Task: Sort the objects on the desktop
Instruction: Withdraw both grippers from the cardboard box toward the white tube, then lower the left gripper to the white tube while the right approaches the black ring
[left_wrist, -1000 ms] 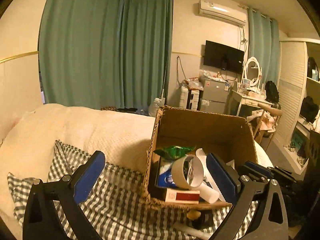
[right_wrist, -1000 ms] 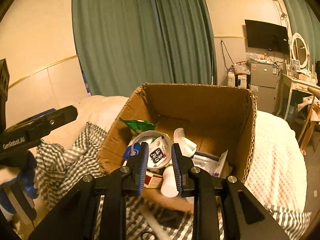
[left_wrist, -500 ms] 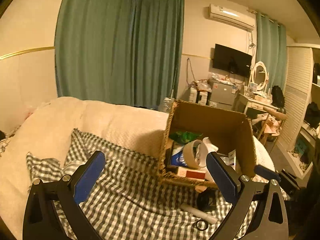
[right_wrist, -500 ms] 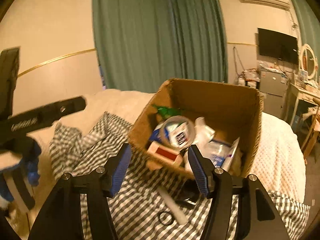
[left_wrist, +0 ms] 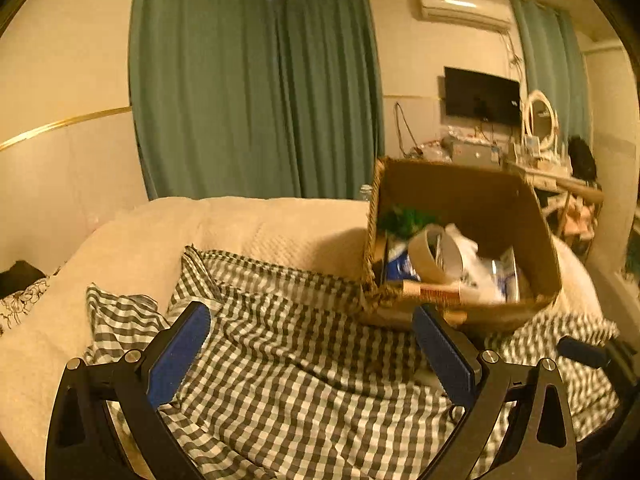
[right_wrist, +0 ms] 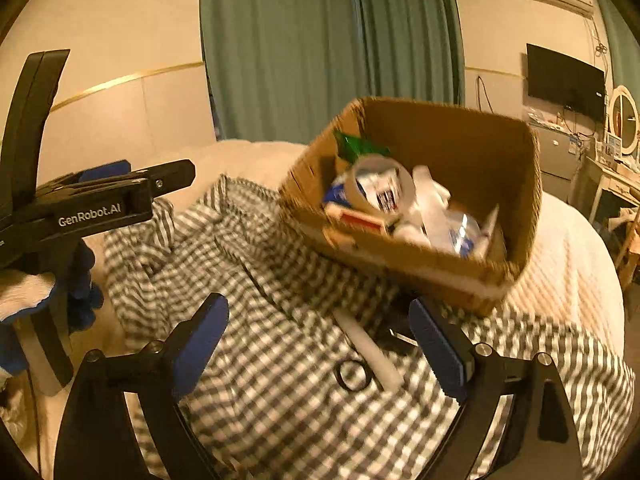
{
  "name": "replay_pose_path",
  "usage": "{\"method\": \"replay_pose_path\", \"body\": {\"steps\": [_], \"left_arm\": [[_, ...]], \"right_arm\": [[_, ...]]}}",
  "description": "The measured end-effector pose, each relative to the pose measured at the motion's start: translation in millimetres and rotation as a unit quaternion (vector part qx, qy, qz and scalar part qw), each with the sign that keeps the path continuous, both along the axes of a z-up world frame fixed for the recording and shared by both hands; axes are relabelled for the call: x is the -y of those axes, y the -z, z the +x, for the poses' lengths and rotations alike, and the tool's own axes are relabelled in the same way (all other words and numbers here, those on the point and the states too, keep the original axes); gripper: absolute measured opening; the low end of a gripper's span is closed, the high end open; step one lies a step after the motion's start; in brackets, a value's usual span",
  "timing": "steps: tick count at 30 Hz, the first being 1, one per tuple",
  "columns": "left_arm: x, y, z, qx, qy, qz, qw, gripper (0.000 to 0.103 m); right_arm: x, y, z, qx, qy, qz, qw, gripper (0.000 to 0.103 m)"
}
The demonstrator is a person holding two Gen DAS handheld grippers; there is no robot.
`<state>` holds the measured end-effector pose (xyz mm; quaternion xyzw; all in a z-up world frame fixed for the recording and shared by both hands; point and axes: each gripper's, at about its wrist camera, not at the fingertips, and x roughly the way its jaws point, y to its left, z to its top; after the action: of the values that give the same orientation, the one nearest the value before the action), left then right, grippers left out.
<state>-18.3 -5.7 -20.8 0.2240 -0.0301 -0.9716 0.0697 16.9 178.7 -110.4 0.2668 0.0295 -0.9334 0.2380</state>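
Observation:
A cardboard box (left_wrist: 536, 216) (right_wrist: 524, 184) sits on a checked cloth (left_wrist: 288, 368) (right_wrist: 260, 380) over a bed. In it lie a tape roll (left_wrist: 430, 254) (right_wrist: 380, 184), a green packet (right_wrist: 354, 146), a red-and-white packet (right_wrist: 360, 220) and several white items. On the cloth in front of the box lie a white stick (right_wrist: 368, 348), a black ring (right_wrist: 353, 375) and a dark object (right_wrist: 394, 334). My right gripper (right_wrist: 318, 344) is open above them, empty. My left gripper (left_wrist: 310, 352) is open and empty over the cloth, left of the box; it also shows in the right wrist view, where the left gripper (right_wrist: 100, 196) is at the left.
A cream blanket (left_wrist: 132, 252) covers the bed around the cloth. Green curtains (left_wrist: 256, 92) hang behind. A desk with a round mirror (left_wrist: 540, 120) and a wall screen (left_wrist: 482, 96) stand at the far right. A gloved hand (right_wrist: 24, 296) holds the left gripper.
Both grippers have pulled back from the box and down toward the cloth. The right gripper, nearly shut a second ago, has opened wide. The items in front of the box came into view.

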Motion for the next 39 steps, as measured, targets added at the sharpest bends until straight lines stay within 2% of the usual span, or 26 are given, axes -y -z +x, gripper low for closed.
{"method": "replay_pose_path", "body": {"steps": [6,9,11,18,22,24,28,31,36,39], "left_arm": [[-6,28,-1,0.012,0.002,0.030,0.9995,0.103],[-12,42,-7,0.032,0.023,0.035,0.9986,0.103],[-16,48,-9,0.032,0.025,0.028,0.9988,0.103],[-23,71,-22,0.050,0.032,0.040,0.9974,0.103],[-30,86,-28,0.050,0.040,0.024,0.9977,0.103],[-32,94,-31,0.052,0.042,0.036,0.9971,0.103],[-38,109,-37,0.081,0.063,0.068,0.9924,0.103],[-52,119,-40,0.095,0.082,0.051,0.9907,0.103],[-67,134,-47,0.132,0.102,0.036,0.9854,0.103],[-65,139,-56,0.151,0.094,0.046,0.9830,0.103]], "right_arm": [[-22,9,-4,-0.018,0.020,0.025,0.999,0.092],[-32,12,-8,-0.035,0.013,0.040,0.998,0.092],[-39,18,-15,-0.023,0.003,0.039,0.999,0.092],[-50,36,-44,0.006,0.028,0.048,0.998,0.092],[-56,46,-60,0.030,0.032,0.035,0.998,0.092],[-55,50,-64,0.035,0.036,0.040,0.998,0.092],[-51,57,-67,0.038,0.047,0.047,0.997,0.092],[-49,66,-77,0.044,0.051,0.061,0.996,0.092],[-50,75,-89,0.057,0.050,0.059,0.995,0.092],[-52,85,-96,0.081,0.047,0.056,0.994,0.081]]}}
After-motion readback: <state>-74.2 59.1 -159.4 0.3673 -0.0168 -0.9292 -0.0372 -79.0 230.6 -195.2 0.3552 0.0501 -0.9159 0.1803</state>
